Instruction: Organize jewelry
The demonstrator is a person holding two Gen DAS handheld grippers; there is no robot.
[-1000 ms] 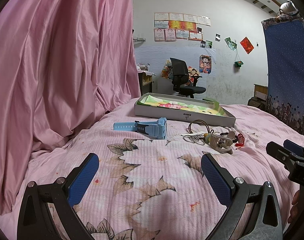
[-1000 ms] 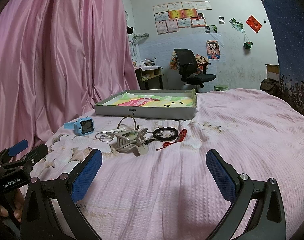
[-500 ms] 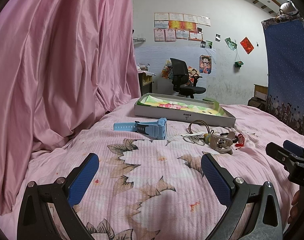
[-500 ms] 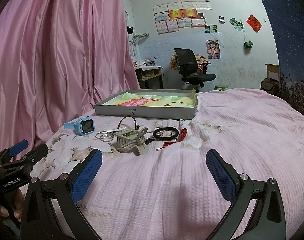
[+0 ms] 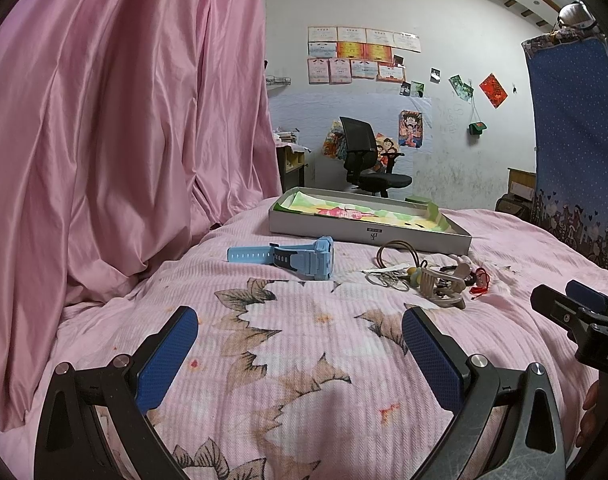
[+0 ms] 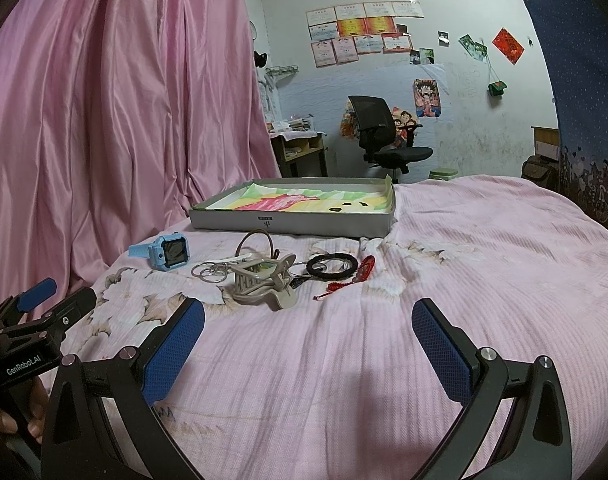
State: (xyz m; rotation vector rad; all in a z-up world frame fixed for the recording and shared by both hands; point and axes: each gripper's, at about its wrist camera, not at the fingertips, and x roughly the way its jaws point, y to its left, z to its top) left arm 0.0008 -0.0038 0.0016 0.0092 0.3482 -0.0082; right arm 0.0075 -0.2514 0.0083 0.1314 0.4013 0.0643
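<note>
A light blue watch (image 5: 300,258) (image 6: 164,252) lies on the pink bedspread. Right of it sits a small heap: metal rings (image 6: 210,271), a beige hair claw (image 6: 264,282) (image 5: 440,286), a brown loop (image 6: 260,240), a black ring (image 6: 331,266) and a red cord bracelet (image 6: 354,276). Behind them is a shallow grey box (image 5: 368,236) (image 6: 288,222) lined with colourful paper. My left gripper (image 5: 300,344) hovers open, short of the watch. My right gripper (image 6: 308,336) is open too, short of the heap, nothing between its fingers.
A pink curtain (image 5: 116,140) hangs along the left side of the bed. A black office chair (image 6: 384,140) and a desk stand beyond the bed by the white wall. A blue cloth (image 5: 576,120) hangs at the right. The other gripper (image 6: 36,320) shows at each view's edge.
</note>
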